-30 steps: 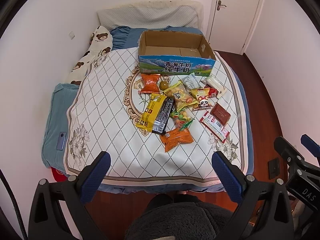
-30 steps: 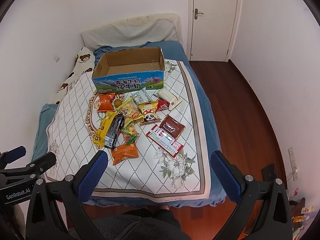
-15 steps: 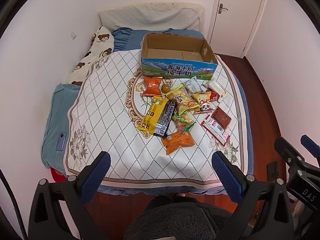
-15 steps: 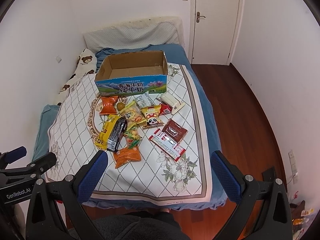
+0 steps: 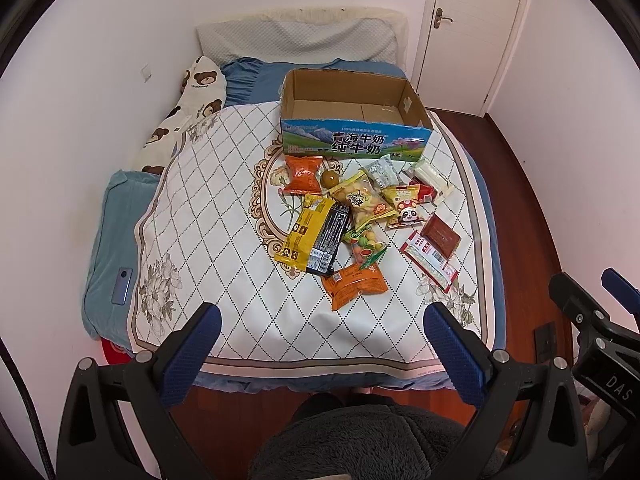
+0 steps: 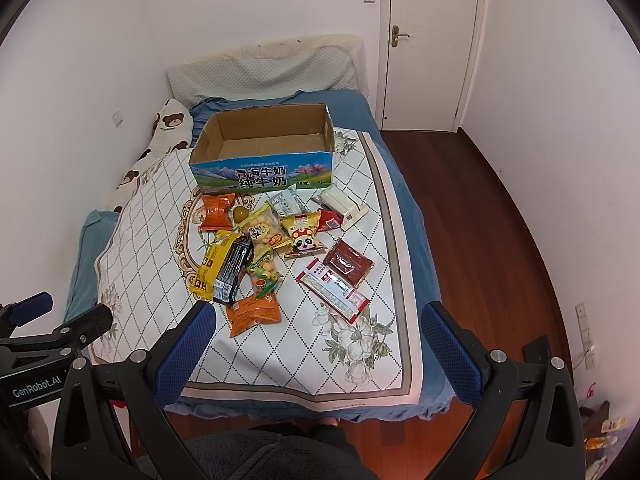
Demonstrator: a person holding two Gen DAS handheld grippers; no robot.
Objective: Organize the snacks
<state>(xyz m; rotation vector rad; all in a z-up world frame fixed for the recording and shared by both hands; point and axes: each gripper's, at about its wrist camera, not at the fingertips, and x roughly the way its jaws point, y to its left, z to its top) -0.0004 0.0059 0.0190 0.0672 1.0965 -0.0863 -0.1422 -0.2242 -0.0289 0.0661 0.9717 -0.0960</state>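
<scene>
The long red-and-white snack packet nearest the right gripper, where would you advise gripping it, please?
Grip the red-and-white packet across its narrow width near the middle, descending from above with the right hand-held gripper. It lies flat, diagonal and apart from the pile; only the brown packet touches it.

Glossy plastic snack wrappers (image 5: 352, 220) lie on a matt quilted cloth coverlet (image 5: 216, 216). The box (image 6: 264, 176) is plain brown cardboard with a printed front. The wooden floor (image 6: 492, 216) shines.
</scene>
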